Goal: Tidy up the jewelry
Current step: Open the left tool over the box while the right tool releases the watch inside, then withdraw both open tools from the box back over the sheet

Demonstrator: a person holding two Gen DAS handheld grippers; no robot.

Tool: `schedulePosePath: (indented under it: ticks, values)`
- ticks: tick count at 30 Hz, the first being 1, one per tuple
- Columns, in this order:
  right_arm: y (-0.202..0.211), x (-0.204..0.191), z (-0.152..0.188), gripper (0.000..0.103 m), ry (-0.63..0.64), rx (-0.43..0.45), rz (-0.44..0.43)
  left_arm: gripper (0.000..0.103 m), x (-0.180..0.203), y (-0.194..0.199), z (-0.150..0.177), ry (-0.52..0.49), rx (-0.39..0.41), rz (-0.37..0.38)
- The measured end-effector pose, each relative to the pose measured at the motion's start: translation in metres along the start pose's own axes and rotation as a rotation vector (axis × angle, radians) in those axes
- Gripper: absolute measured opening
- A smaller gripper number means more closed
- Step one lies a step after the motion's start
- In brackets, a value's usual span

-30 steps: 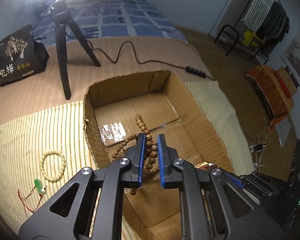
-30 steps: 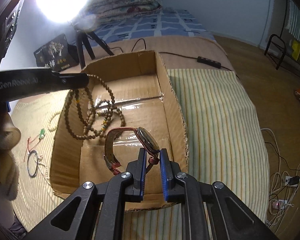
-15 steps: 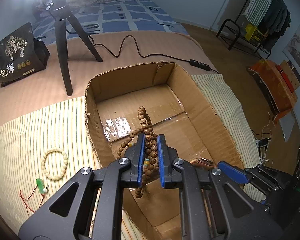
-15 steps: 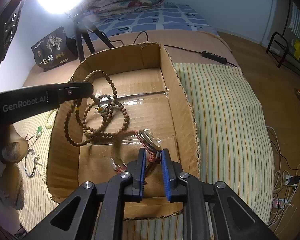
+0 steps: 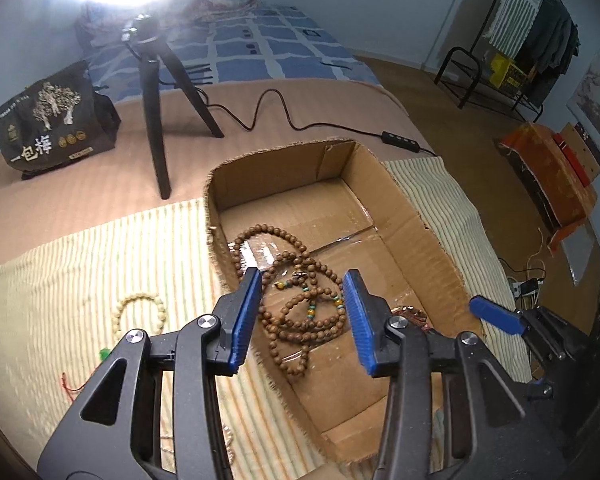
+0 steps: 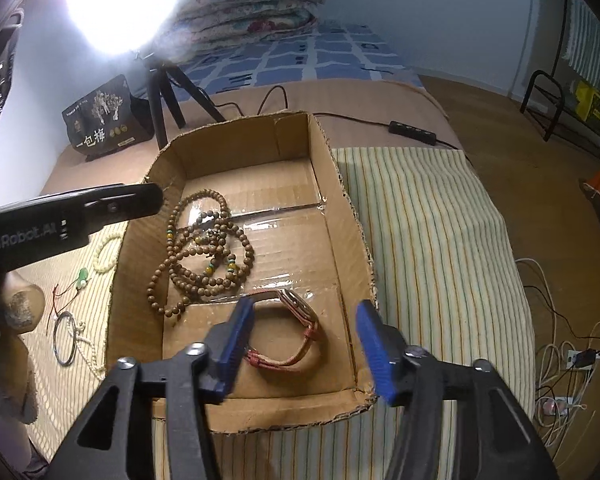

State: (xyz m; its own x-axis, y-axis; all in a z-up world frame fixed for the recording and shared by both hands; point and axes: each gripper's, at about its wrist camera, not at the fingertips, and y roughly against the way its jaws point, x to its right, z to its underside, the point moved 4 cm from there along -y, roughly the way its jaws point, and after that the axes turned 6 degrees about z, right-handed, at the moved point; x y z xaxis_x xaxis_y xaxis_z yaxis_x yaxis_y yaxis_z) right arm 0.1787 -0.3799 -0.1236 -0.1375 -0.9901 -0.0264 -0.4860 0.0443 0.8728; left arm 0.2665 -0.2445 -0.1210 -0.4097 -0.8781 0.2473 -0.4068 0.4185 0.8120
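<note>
Inside the cardboard box (image 6: 340,208) on the bed, the wooden bead necklace (image 6: 204,256) lay in loose coils at about 10 o'clock on the floor, and the watch (image 6: 296,328) rested on its side at about 6 o'clock. The left tool (image 5: 302,312) hung above the coils with its jaws opening; beads showed between the pads but below them, touching neither. The right tool (image 6: 306,344) likewise had its jaws opening, with the watch lying in the gap between them, gripped by nothing.

What remained outside lay on the striped cloth (image 6: 420,240) at 9 o'clock of the box: a cream bead bracelet (image 5: 140,314), a green pendant on red cord (image 6: 82,278) and a metal ring (image 6: 65,338).

All of that sat on the left tool's side, just beside it, while the right tool would have to cross the box to reach it. The bracelet lay flat as an open ring, its near arc toward the left tool at roughly 9 o'clock of the pads. My judgement is that the left hand was the nearer for the next pick.
</note>
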Motion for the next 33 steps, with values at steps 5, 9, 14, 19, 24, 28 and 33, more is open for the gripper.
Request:
schedulePosePath:
  ticks: [5, 9, 14, 19, 24, 28, 33]
  values:
    - [0.014, -0.007, -0.003, 0.074, 0.012, 0.045, -0.007, 0.043, -0.012, 0.027, 0.003, -0.004, 0.032, -0.008]
    - [0.027, -0.017, -0.005, 0.079, 0.019, 0.082, -0.027, 0.043, -0.028, 0.053, 0.007, -0.011, 0.068, -0.030]
    - [0.041, -0.033, -0.007, 0.090, 0.033, 0.123, -0.060, 0.043, -0.058, 0.083, 0.018, 0.006, 0.100, -0.069]
    - [0.048, -0.053, -0.007, 0.090, 0.064, 0.141, -0.107, 0.043, -0.093, 0.105, 0.035, 0.039, 0.112, -0.101]
    - [0.050, -0.078, -0.002, 0.090, 0.107, 0.136, -0.148, 0.045, -0.136, 0.119, 0.060, 0.095, 0.094, -0.116]
    - [0.051, -0.100, 0.006, 0.090, 0.155, 0.130, -0.187, 0.060, -0.162, 0.124, 0.083, 0.144, 0.068, -0.096]
    - [0.053, -0.127, 0.021, 0.090, 0.266, 0.133, -0.214, 0.067, -0.177, 0.124, 0.111, 0.162, 0.033, -0.074]
